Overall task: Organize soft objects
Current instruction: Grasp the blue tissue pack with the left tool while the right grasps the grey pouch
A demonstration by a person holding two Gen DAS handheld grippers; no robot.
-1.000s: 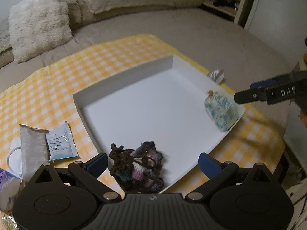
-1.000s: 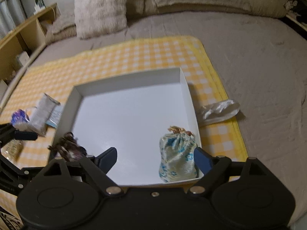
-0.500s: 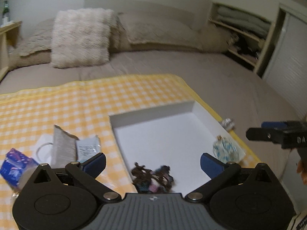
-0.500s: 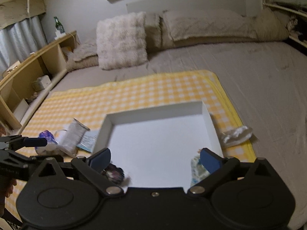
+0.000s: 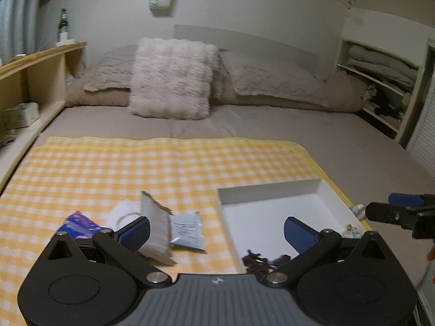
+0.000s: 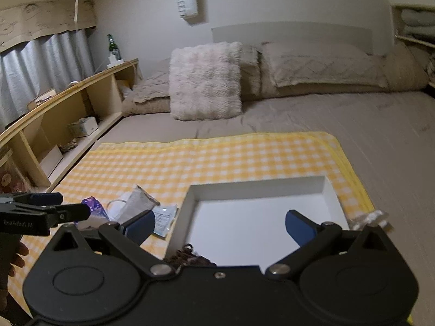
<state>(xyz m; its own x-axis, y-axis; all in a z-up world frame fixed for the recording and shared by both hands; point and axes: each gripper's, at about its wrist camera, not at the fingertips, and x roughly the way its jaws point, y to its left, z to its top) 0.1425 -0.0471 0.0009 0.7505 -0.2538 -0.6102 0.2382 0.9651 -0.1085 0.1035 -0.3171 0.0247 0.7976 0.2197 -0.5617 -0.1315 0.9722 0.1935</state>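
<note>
A white shallow box (image 5: 274,190) (image 6: 258,188) lies on a yellow checked cloth (image 5: 136,163) on the bed. A dark knitted item (image 5: 258,260) (image 6: 187,255) lies at the box's near edge. A blue-patterned pouch (image 5: 350,228) peeks out at its right corner. Left of the box lie a grey pouch (image 5: 156,225) (image 6: 138,203), a light blue packet (image 5: 187,231) (image 6: 163,217), a purple packet (image 5: 81,224) (image 6: 93,206) and a white item (image 5: 122,212). My left gripper (image 5: 216,233) is open and empty, above the cloth. My right gripper (image 6: 220,225) is open and empty, above the box.
A crumpled clear wrapper (image 6: 372,217) lies right of the box at the cloth's edge. Pillows (image 5: 171,81) line the head of the bed. A wooden shelf (image 6: 54,103) runs along the left, another shelf (image 5: 380,81) on the right.
Both grippers have pulled back and tilted up, away from the box. The knitted item and the patterned pouch stay in the box, now low in both views.
</note>
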